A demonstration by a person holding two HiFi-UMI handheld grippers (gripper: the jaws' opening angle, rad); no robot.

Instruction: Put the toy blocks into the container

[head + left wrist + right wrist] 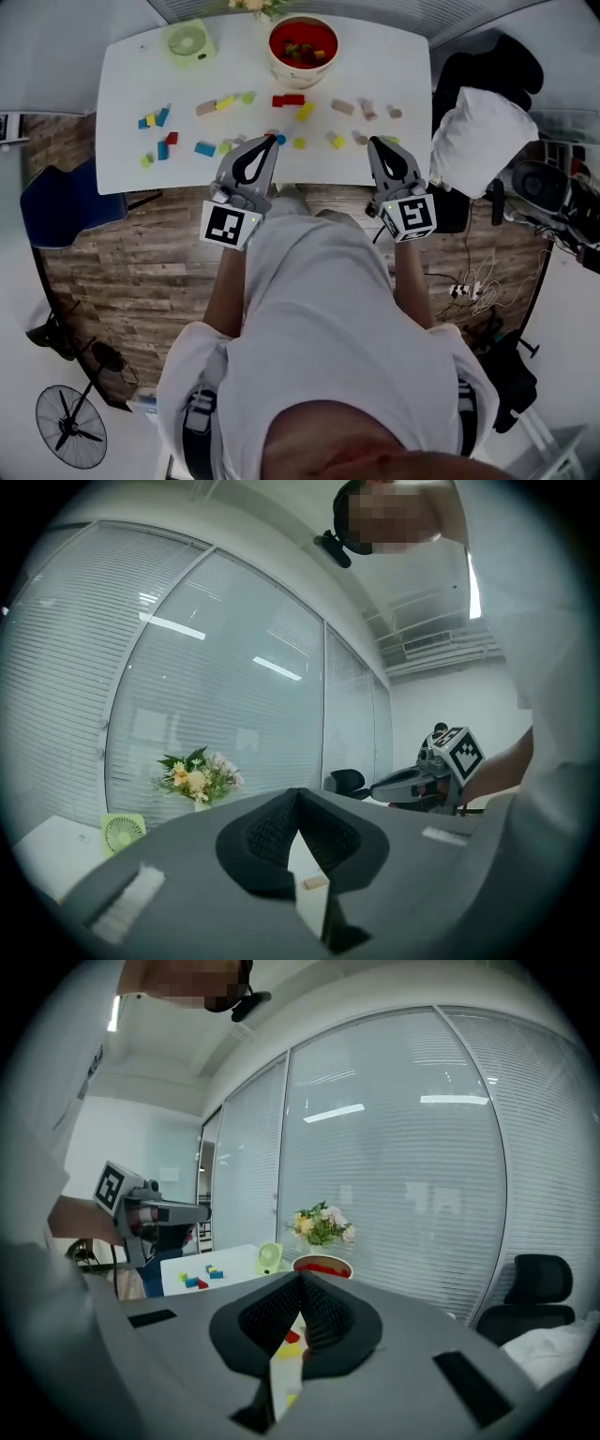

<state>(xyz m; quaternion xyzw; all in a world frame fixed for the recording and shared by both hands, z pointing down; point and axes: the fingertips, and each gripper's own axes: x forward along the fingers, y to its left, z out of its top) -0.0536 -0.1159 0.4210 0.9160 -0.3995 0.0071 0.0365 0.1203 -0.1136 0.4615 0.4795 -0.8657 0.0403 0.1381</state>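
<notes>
Closest to the camera, the person's white shirt [328,309] filled the lower part of the head view, with both arms stretched forward over the wood-patterned floor [122,272]. Just ahead, the left gripper [269,143] and the right gripper [376,144] were held side by side at the near edge of the white table [122,112]. Each gripper's own view showed its dark pads meeting at the tips, jaws together with nothing pinched between them.

Beyond the tips, the toy blocks [204,148] lay scattered loose across the tabletop. Blue, yellow and green pieces sat along the near edge and toward the left. A red block [288,99] lay near the middle, and tan ones [342,107] lay to the right. None touched either gripper.

Farther back, at the far edge, stood the bowl [298,77], cream outside and red inside. It held a few small coloured pieces, probably blocks, though they were too small to tell for sure. A pale green desk fan [187,39] sat to its left, and a bunch of flowers [199,778] stood behind, against the window blinds [234,686].
</notes>
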